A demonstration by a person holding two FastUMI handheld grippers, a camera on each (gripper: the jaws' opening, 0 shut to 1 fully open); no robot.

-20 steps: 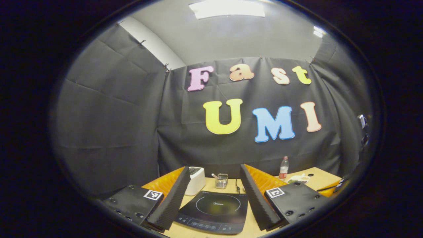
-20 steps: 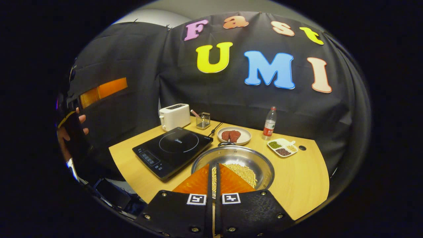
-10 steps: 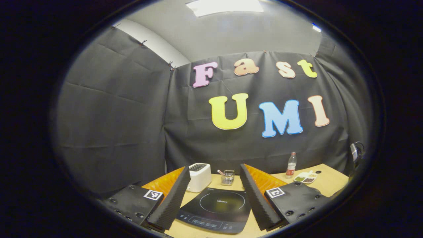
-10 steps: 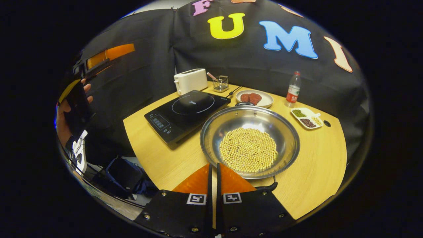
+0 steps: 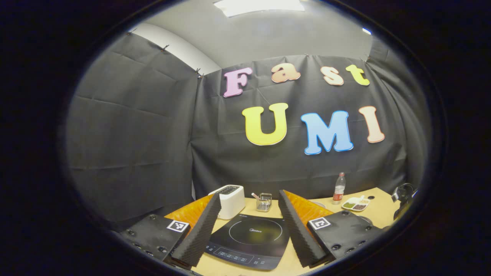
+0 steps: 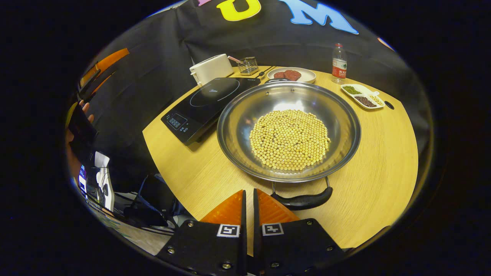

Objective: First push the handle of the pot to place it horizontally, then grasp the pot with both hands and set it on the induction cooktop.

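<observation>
Steel pot [image 6: 288,130] of beans just beside induction cooktop [image 6: 205,103], toaster [image 6: 210,68] behind.

Left tool [image 5: 249,230] fingers spread; right tool [image 6: 248,201] apparently closed, empty.

Shiny metal pot [image 6: 337,126], glossy cooktop [image 6: 207,101], wood-grain table [image 6: 383,168].
</observation>
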